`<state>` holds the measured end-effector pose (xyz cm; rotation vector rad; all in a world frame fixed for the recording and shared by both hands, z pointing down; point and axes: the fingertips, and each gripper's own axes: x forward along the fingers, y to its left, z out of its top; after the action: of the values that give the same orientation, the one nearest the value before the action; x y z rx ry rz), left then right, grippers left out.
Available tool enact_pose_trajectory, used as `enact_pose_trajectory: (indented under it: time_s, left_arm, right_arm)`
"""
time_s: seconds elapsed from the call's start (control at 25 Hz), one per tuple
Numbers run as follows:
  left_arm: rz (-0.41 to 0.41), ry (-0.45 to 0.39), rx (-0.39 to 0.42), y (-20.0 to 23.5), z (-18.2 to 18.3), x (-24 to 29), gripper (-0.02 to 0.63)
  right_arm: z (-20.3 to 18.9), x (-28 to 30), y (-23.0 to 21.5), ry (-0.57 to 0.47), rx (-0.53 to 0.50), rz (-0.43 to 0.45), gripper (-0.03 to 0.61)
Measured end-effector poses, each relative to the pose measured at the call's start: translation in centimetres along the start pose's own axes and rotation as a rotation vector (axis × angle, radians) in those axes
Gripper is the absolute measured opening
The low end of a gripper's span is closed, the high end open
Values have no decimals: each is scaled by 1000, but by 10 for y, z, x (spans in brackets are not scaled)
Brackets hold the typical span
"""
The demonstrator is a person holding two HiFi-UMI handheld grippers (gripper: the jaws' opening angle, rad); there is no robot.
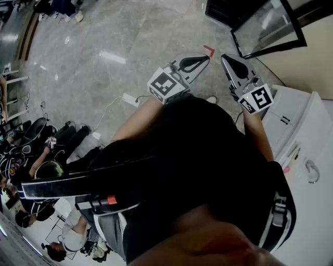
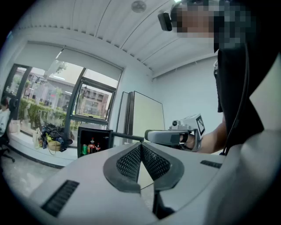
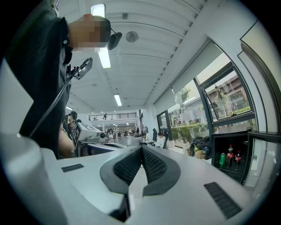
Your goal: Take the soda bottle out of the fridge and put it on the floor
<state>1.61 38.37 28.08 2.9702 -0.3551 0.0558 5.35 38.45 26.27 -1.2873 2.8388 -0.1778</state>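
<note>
Overhead, from left to right: seated people [image 1: 31, 156] line the left edge of the grey marbled polished floor [image 1: 104, 52], on which a white power strip [image 1: 130, 100] and a red tape mark [image 1: 209, 50] lie. The left claw [image 1: 205, 58] and the right claw [image 1: 225, 58] are held side by side above the floor, apart from each other, each carrying its marker cube. The small black fridge [image 1: 223, 10] stands at the top right with its glass door [image 1: 270, 26] swung open. A white worktop [image 1: 312, 130] occupies the right edge.

In the left gripper view, the left claw [image 2: 140, 147] is clenched, its ribbed pads meeting at the tips with nothing between them.

In the right gripper view, the right claw [image 3: 141, 149] is likewise clenched and empty. On a shelf inside the open fridge [image 3: 228, 138], from left to right, stand a green can [image 3: 222, 158], the dark plastic soda bottle with a red label [image 3: 230, 156], upright, and a second similar bottle [image 3: 238, 157] just beside it. Both claws are well apart from the fridge.
</note>
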Motion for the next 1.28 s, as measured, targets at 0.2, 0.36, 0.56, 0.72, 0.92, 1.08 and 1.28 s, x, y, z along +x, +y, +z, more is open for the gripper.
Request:
enact_pose_trajectory:
  time_s: [0.2, 0.36, 0.56, 0.72, 0.92, 1.08, 1.28]
  left_arm:
    - [-8, -6, 21, 4, 3, 0, 5]
    - [-4, -4, 19, 7, 2, -5, 5]
    - [-8, -8, 10, 9, 1, -8, 5]
    - [-29, -4, 8, 10, 0, -10, 5]
    - [-34, -7, -1, 19, -2, -20, 5]
    - [16, -40, -6, 41, 3, -28, 5]
    - [71, -59, 14, 77, 10, -41, 5]
  right_arm:
    - [-7, 8, 5, 7, -4, 11, 12]
    - [-11, 13, 10, 25, -4, 26, 11]
    - [-10, 14, 14, -6, 26, 49, 11]
    - [-11, 14, 15, -15, -21, 43, 11]
    - [-16, 31, 20, -16, -5, 56, 11]
    - [-14, 51, 23, -34, -3, 40, 11]
    - [-9, 79, 15, -42, -4, -10, 12]
